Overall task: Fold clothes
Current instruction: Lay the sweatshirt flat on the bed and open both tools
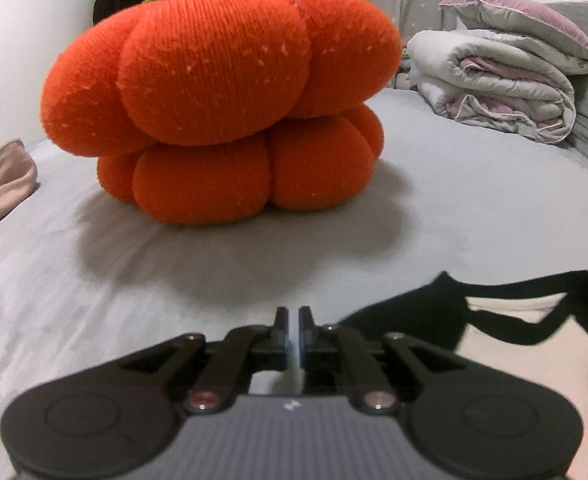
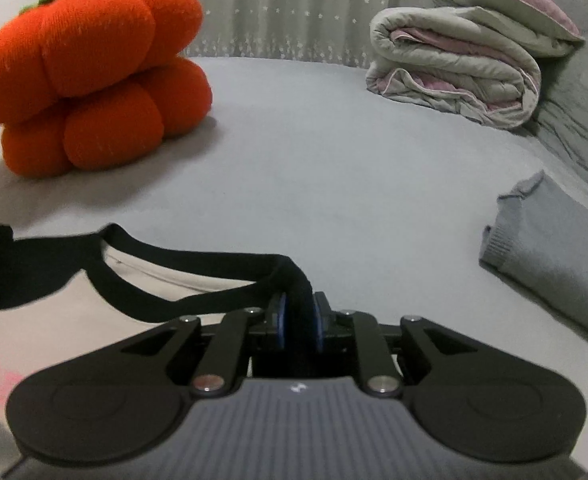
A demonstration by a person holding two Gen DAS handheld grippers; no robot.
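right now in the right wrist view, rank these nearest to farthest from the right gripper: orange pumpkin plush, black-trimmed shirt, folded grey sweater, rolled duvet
1. black-trimmed shirt: its black trim is pinched in the right gripper, the rest spreading left.
2. folded grey sweater: on the bed, right side.
3. orange pumpkin plush: left, farther back.
4. rolled duvet: far right, by the curtain.

From the left wrist we looked low and forward across the grey bed [image 1: 434, 208], close behind the left gripper [image 1: 293, 322], with the orange pumpkin cushion [image 1: 214, 100] near and dead ahead. From the right wrist we sat equally low behind the right gripper [image 2: 299, 316], facing the same way but further right. Both views shared the cushion [image 2: 90, 76], the folded quilt [image 2: 454, 76] at far right and the starred curtain [image 2: 278, 16].
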